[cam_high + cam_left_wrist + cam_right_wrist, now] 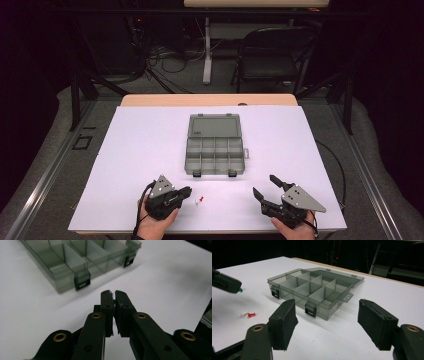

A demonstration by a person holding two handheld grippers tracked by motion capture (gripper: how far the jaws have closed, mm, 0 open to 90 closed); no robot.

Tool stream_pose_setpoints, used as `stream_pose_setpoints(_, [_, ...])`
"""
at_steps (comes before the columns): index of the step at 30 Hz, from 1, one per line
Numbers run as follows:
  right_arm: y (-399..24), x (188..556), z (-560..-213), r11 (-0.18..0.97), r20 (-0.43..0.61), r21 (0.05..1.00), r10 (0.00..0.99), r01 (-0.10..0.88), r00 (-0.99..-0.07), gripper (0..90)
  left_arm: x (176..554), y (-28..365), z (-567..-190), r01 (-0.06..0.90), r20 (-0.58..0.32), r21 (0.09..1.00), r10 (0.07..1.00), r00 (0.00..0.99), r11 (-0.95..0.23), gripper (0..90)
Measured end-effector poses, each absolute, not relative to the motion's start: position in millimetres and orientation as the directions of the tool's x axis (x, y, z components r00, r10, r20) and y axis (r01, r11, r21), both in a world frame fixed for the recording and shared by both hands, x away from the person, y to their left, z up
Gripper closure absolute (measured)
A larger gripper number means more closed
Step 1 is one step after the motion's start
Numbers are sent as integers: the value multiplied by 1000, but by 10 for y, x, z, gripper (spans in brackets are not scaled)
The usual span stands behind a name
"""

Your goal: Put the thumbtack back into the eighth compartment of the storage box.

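A smoky clear compartment box [215, 147] lies open at the middle of the white table, its lid folded back and its compartments bare. At the near left my left gripper [189, 190] is shut on a small green pushpin [240, 290]; a sliver of green shows between its pads [114, 299]. A red pushpin [201, 199] and a white pushpin [194, 202] lie on the table just right of that gripper, both also visible from the right gripper's camera [251, 314] [243, 314]. My right gripper [265, 186] rests at the near right, open, with nothing between its pads [284, 320].
The box's two black latches [82, 281] face the near edge. The white sheet [150, 150] covers a wooden table. A folding chair [272, 55] and a desk leg stand beyond the far edge, with cables on the floor.
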State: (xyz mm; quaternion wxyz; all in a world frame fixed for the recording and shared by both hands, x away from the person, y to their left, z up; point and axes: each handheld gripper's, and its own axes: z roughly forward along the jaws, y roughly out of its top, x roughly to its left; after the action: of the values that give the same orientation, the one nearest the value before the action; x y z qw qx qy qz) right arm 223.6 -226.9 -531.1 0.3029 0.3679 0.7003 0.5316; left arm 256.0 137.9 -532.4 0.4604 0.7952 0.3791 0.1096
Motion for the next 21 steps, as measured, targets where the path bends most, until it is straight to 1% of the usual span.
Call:
stream_pose_setpoints(14, [-2286, 2239, -5313, 158, -27, 968, 841, 196, -541, 304, 2889, 1130, -4898, 429, -157, 867, 678, 718, -254, 854])
stream_pose_setpoints(18, [-2292, 2238, -5311, 155, -27, 969, 841, 193, -540, 304, 2959, 1046, -4826, 421, -146, 868, 676, 722, -262, 854])
stream_pose_setpoints(21, [-2297, 2237, -5308, 157, -28, 968, 841, 194, -541, 304, 3046, 941, -4792, 431, -156, 862, 670, 726, -267, 854])
